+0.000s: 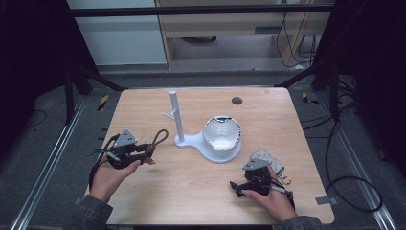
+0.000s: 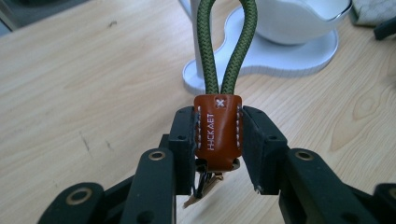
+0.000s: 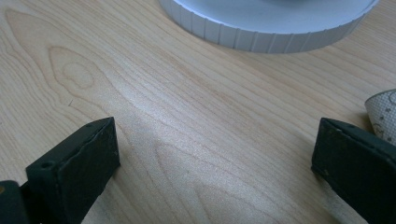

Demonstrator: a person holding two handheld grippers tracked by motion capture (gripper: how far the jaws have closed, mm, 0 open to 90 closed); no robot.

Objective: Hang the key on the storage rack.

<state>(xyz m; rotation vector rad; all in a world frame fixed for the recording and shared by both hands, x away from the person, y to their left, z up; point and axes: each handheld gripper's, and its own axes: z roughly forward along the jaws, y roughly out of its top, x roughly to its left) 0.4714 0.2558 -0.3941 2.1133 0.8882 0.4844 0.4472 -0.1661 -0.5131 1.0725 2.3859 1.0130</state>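
A keychain with an olive-green cord loop and a brown leather tab is clamped between the jaws of my left gripper, which is shut on the tab. In the high view this left gripper is at the table's left, with the cord loop pointing toward the white stand. The stand has an upright post with a side peg, and its base holds a white bowl. My right gripper sits low at the front right, jaws wide open over bare wood, holding nothing.
A patterned fabric pouch with a metal clasp lies just behind the right hand; its corner shows beside the right jaw. The stand's ribbed base rim lies ahead of the right gripper. A dark round hole marks the table's far side.
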